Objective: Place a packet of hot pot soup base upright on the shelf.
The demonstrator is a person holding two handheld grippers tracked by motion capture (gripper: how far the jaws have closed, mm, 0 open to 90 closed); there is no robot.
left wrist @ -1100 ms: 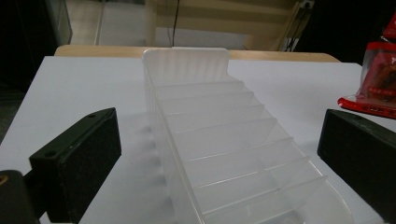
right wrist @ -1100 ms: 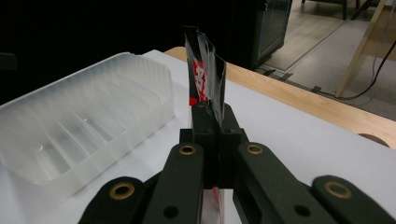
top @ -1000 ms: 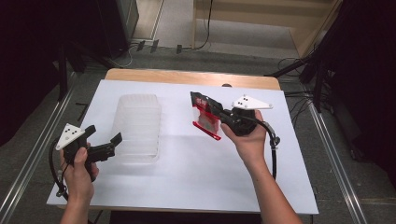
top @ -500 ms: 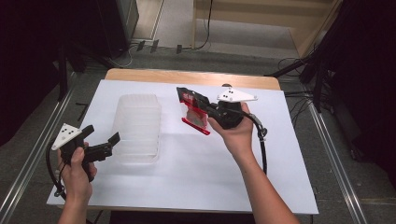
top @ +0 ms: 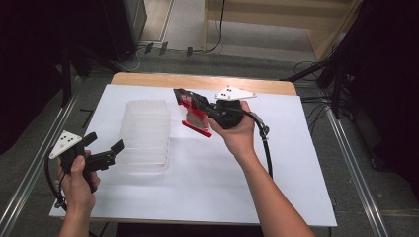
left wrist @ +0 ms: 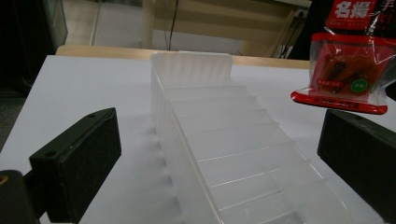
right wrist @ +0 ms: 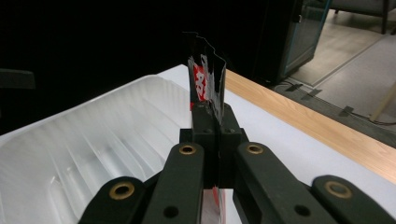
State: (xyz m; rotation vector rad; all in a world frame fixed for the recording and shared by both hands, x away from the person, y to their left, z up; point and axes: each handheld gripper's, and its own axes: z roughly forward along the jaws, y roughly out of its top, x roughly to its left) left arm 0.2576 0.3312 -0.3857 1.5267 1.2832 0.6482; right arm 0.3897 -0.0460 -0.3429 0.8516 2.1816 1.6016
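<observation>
One thin edge is all my right gripper (top: 197, 109) pinches of the red packet (top: 193, 114) mid-frame, left gripper (top: 106, 154) agape: it may slip short of the clear tray (top: 145, 136).

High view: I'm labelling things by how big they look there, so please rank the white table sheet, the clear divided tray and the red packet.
1. white table sheet
2. clear divided tray
3. red packet, held above the table, so nearer the camera
</observation>
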